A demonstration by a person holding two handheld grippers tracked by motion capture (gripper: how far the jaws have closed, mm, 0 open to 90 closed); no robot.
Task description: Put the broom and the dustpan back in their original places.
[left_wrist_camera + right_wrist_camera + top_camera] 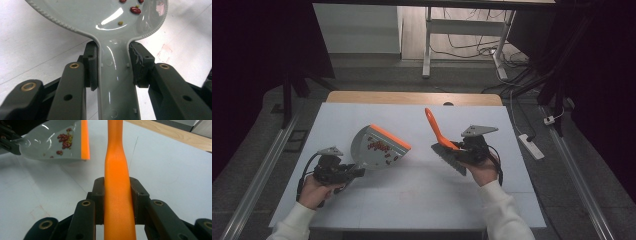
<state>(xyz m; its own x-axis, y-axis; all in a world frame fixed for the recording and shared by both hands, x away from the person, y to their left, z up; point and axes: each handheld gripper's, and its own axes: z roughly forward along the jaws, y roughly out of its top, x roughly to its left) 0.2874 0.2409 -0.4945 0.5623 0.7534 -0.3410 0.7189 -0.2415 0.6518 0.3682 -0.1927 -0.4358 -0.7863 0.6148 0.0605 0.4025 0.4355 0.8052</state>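
Observation:
A grey dustpan (379,147) with an orange lip is held up over the left of the white table (412,195), tilted. My left gripper (357,171) is shut on its grey handle (116,82), one pad on each side. Red beans (135,10) and a few yellowish grains lie inside the pan (100,12). My right gripper (457,147) is shut on the orange handle (117,182) of a brush (435,127), whose grey bristles (449,157) point down and left. In the right gripper view the dustpan (55,142) with its beans (65,138) hangs at the upper left.
A wooden strip (412,97) borders the table's far edge. Beyond it stand white desk legs (428,45) and floor cables. A white power strip (532,146) lies on the floor at the right. Metal rails (262,170) run along both sides.

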